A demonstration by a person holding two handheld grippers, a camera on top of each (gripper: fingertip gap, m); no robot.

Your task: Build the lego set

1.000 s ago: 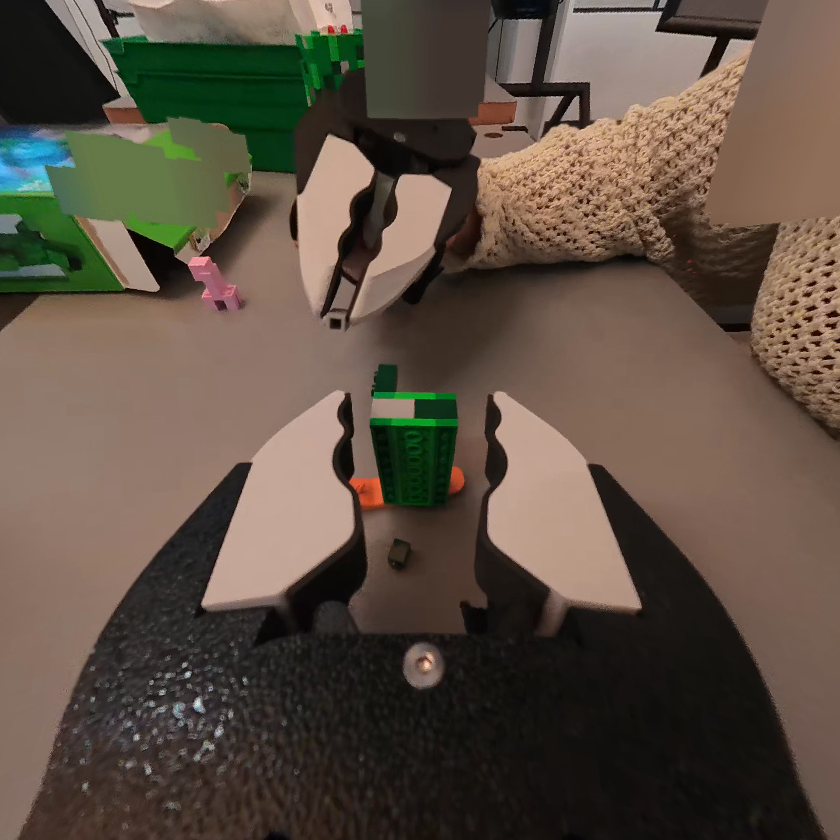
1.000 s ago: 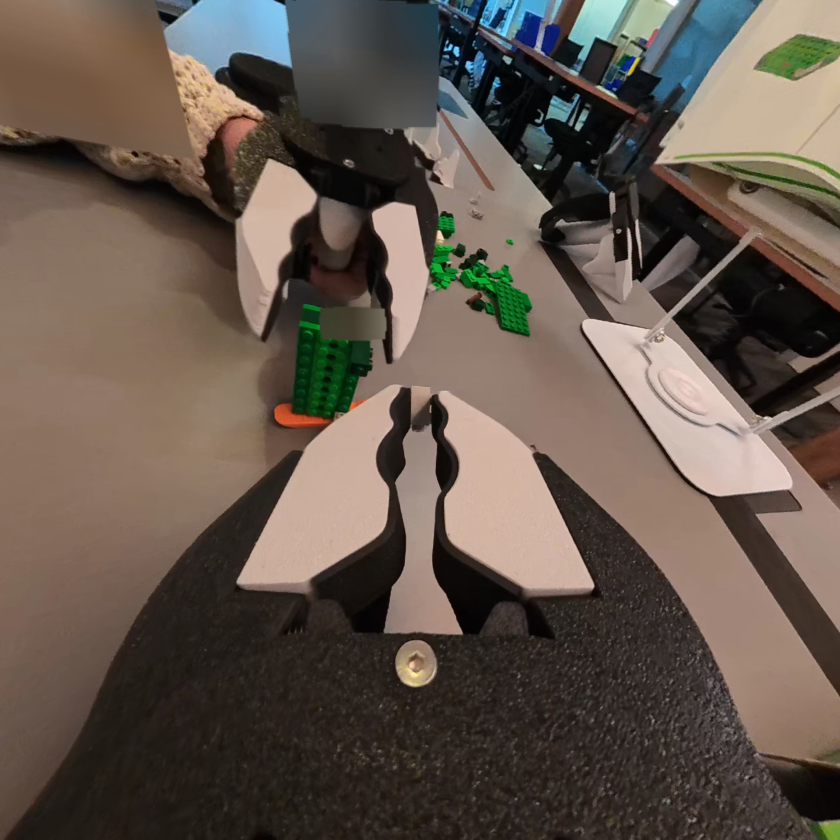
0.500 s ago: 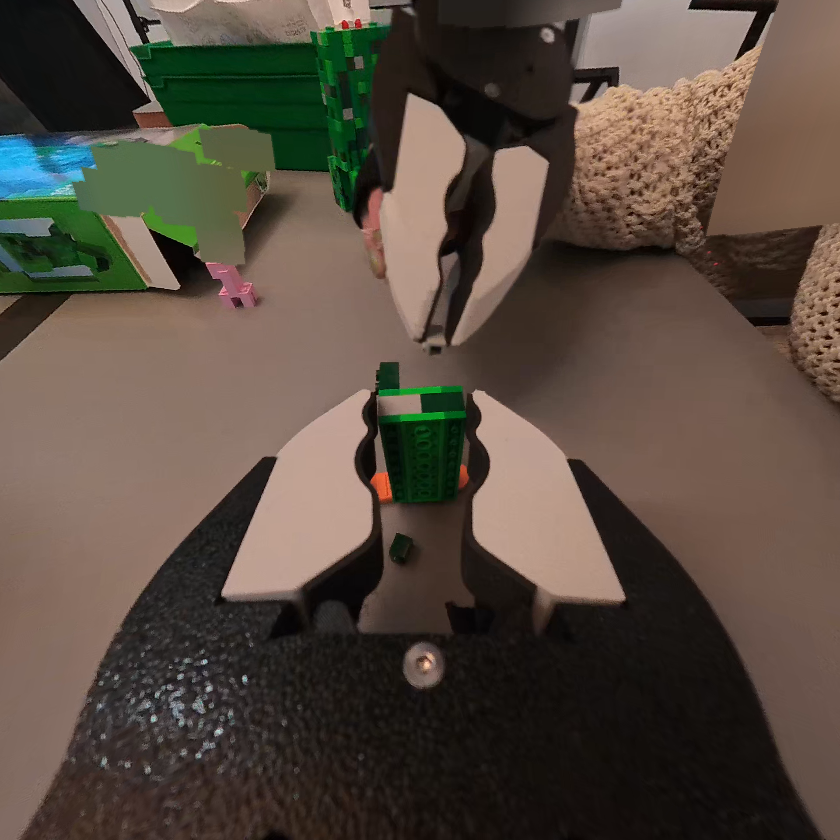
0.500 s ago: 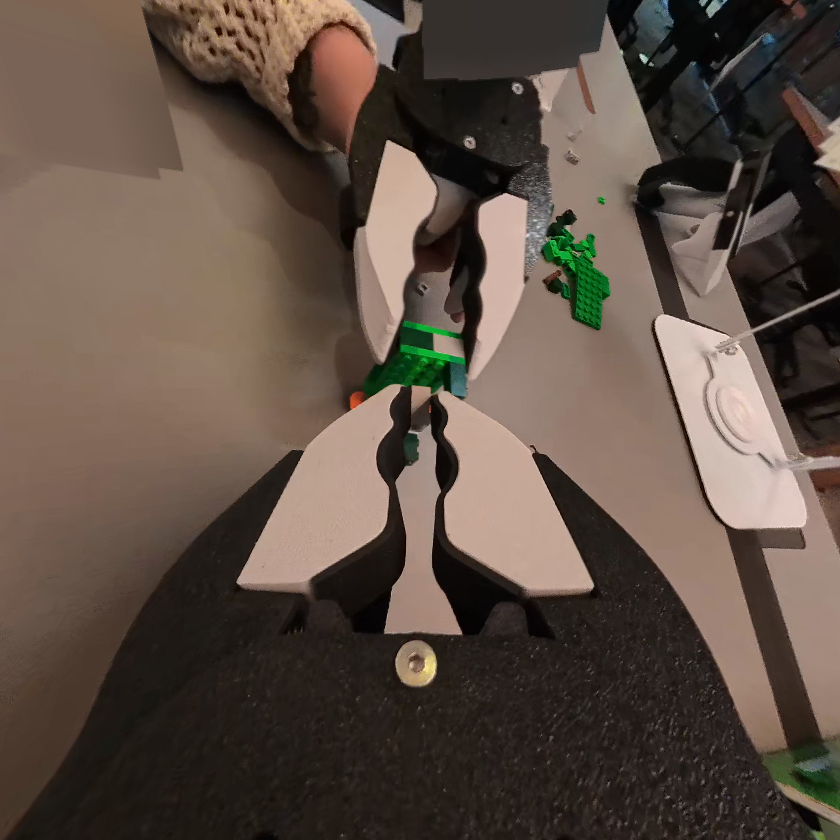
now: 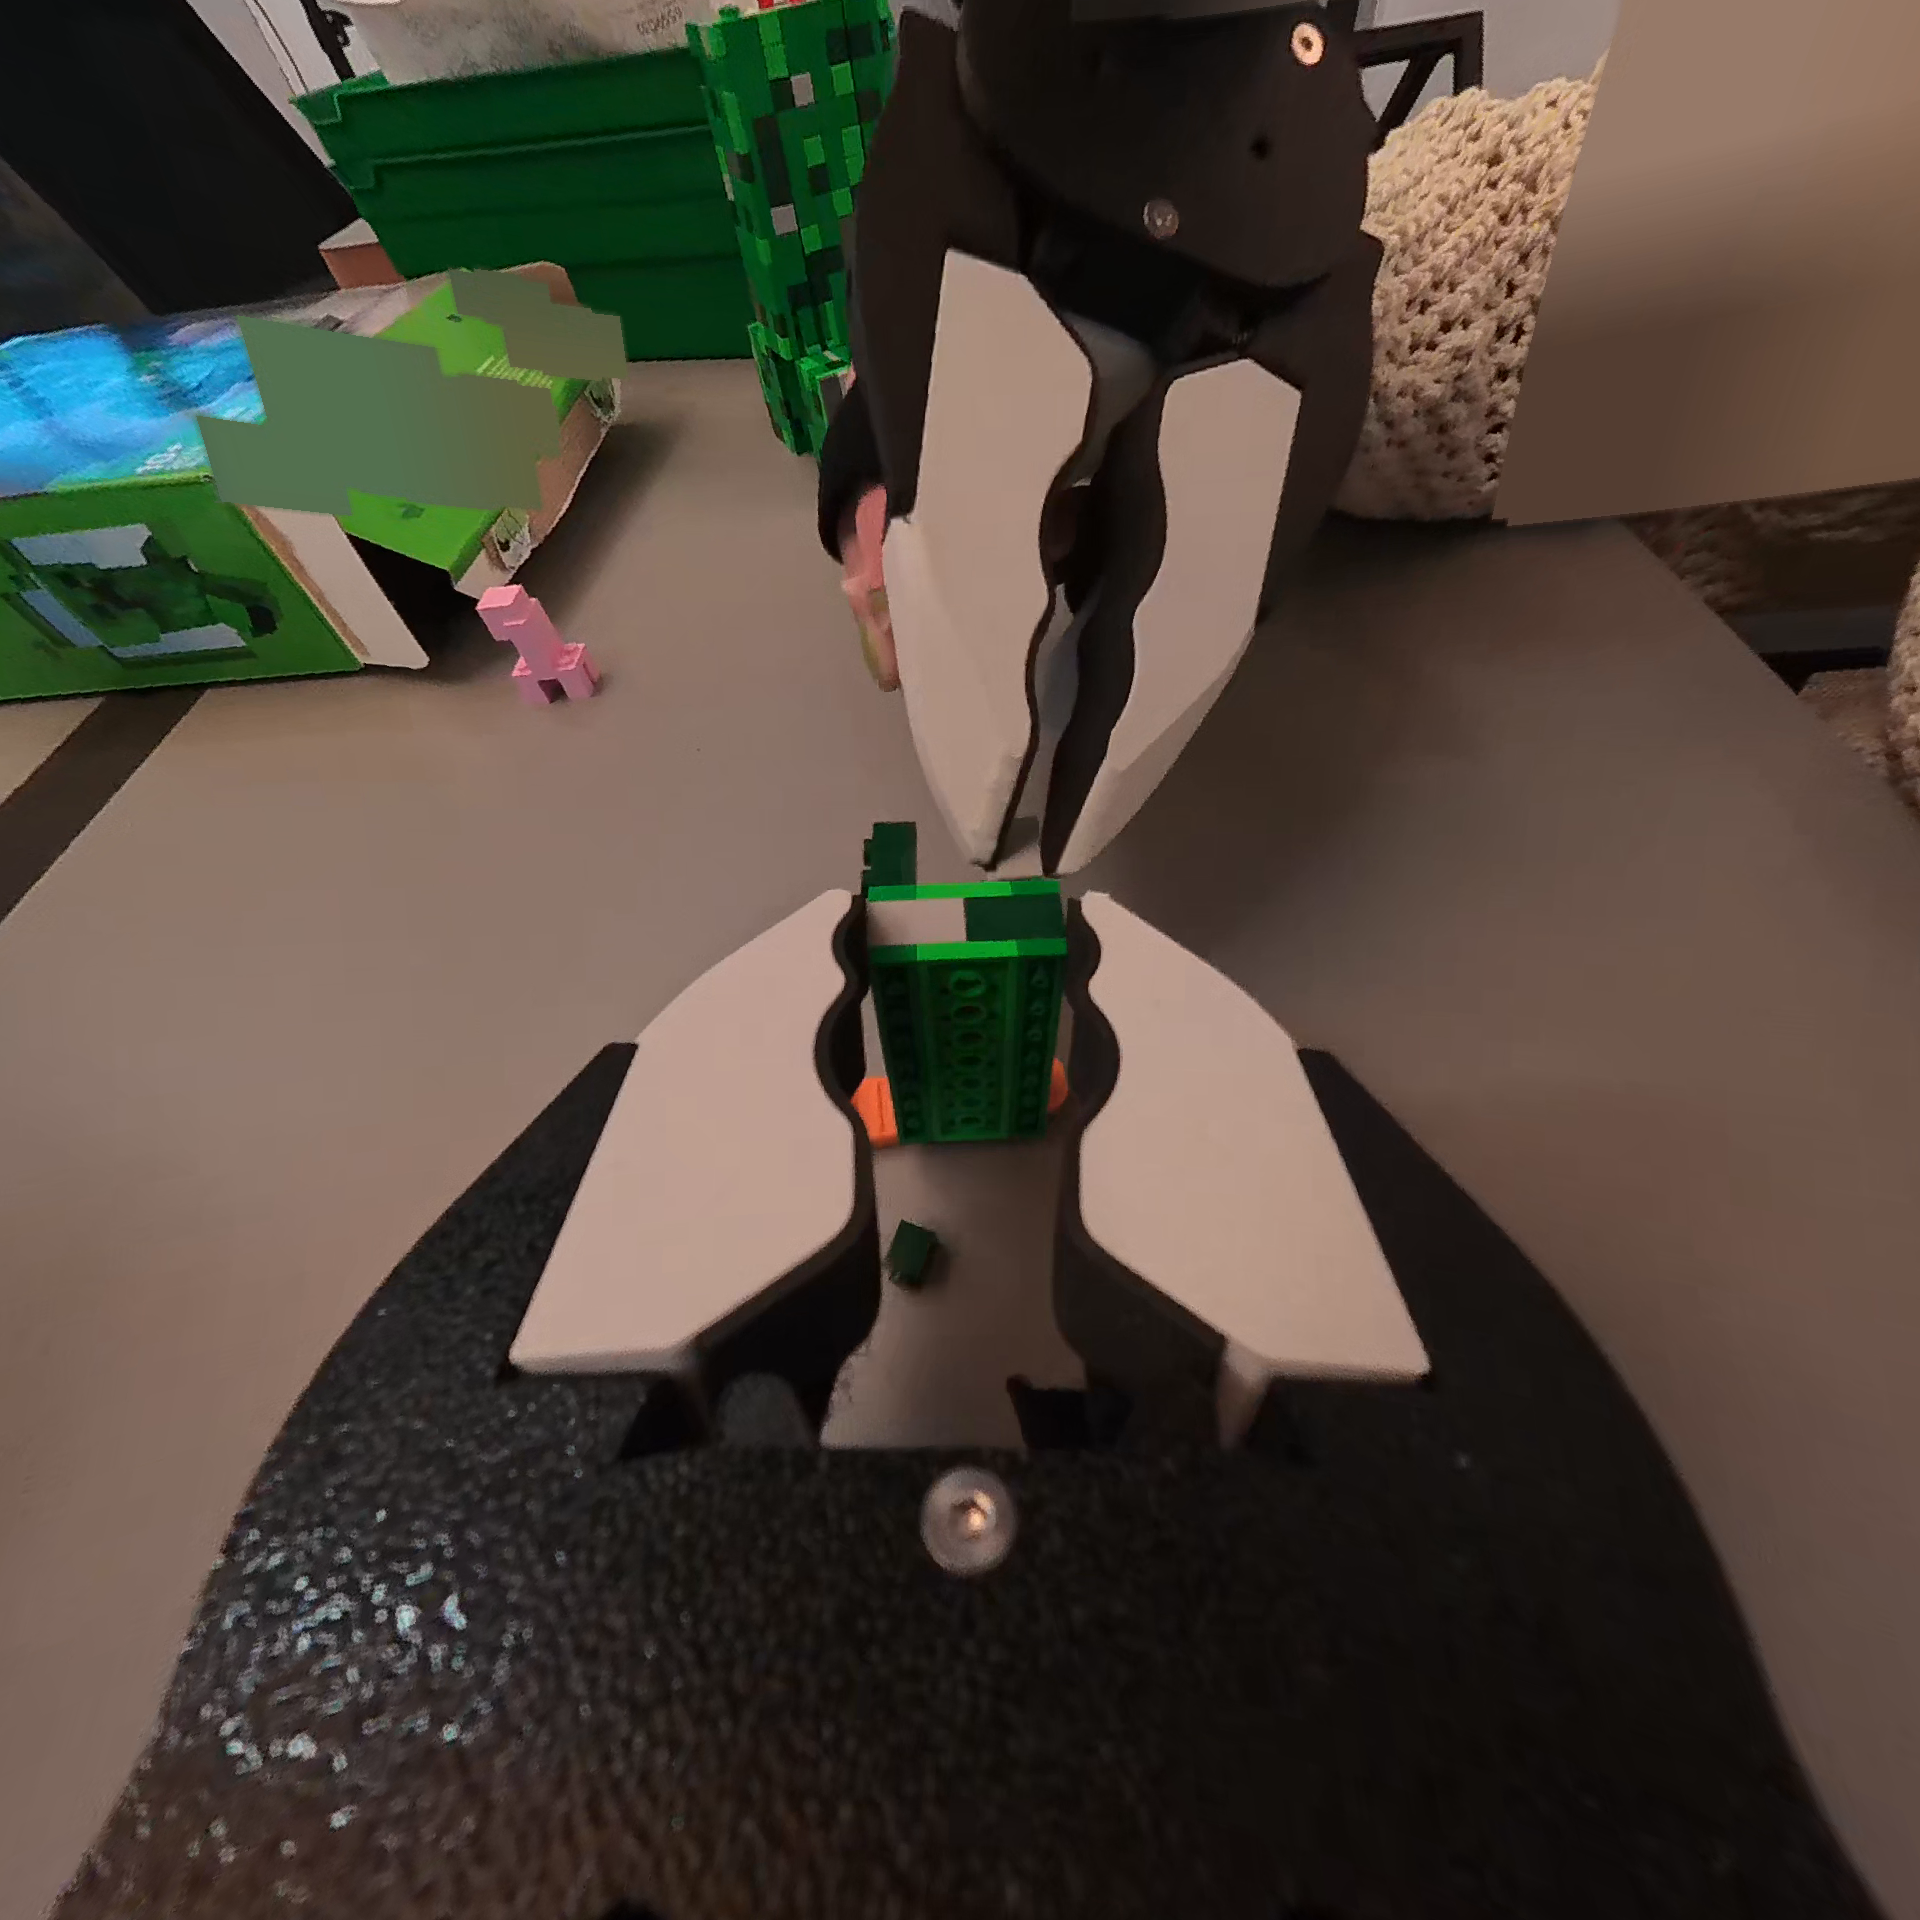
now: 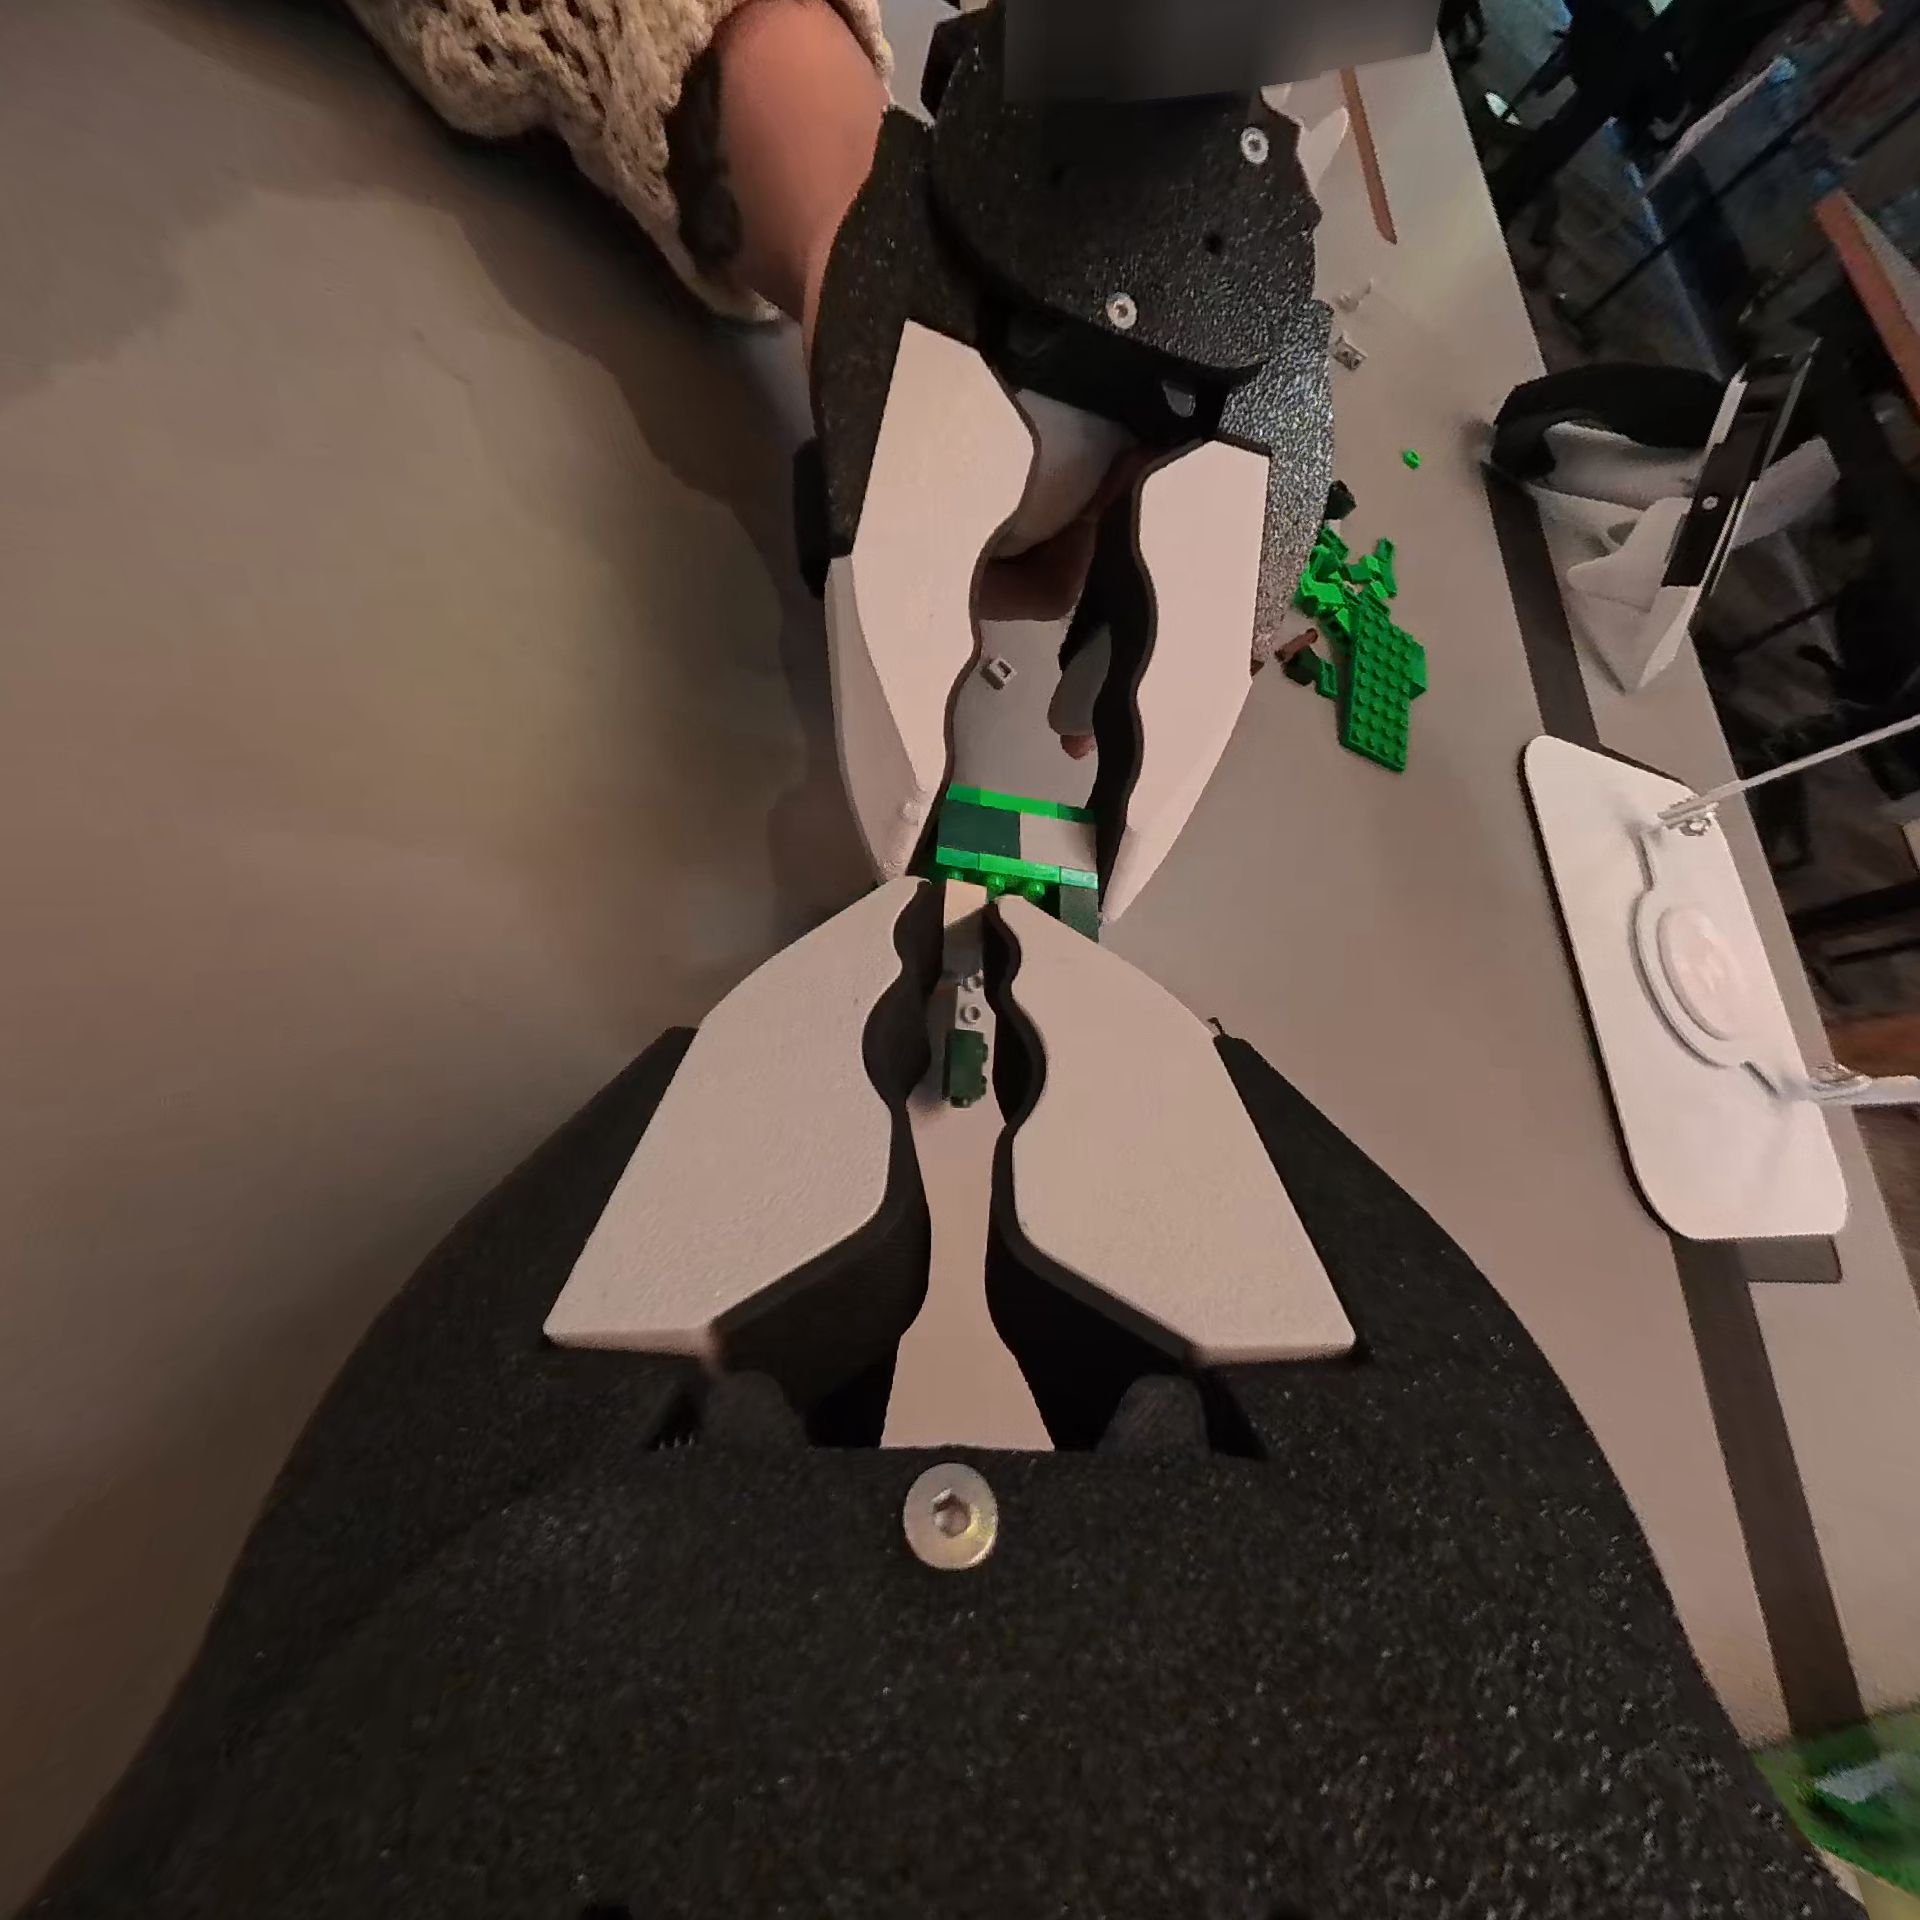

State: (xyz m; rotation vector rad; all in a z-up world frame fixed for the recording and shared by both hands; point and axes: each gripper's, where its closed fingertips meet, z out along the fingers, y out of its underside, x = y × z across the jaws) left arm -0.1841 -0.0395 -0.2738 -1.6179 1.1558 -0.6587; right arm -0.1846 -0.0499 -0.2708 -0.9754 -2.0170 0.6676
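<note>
Left tongs (image 5: 966,1029) now clamp the green brick tower (image 5: 966,1023); before, they stood apart. Right tongs (image 6: 961,914), pinching a small grey piece (image 6: 961,902), have dropped onto the tower's top.

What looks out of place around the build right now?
One small dark green brick lies loose on the table, apart from the green block that the left gripper clamps. The right gripper pinches a small grey piece above it.

Green block (image 5: 966,1023) hemmed by left gripper (image 5: 966,909) on both sides, right gripper (image 5: 1023,857) crowding its top, loose brick (image 5: 912,1250) behind, bare table (image 5: 416,935) leftward
</note>
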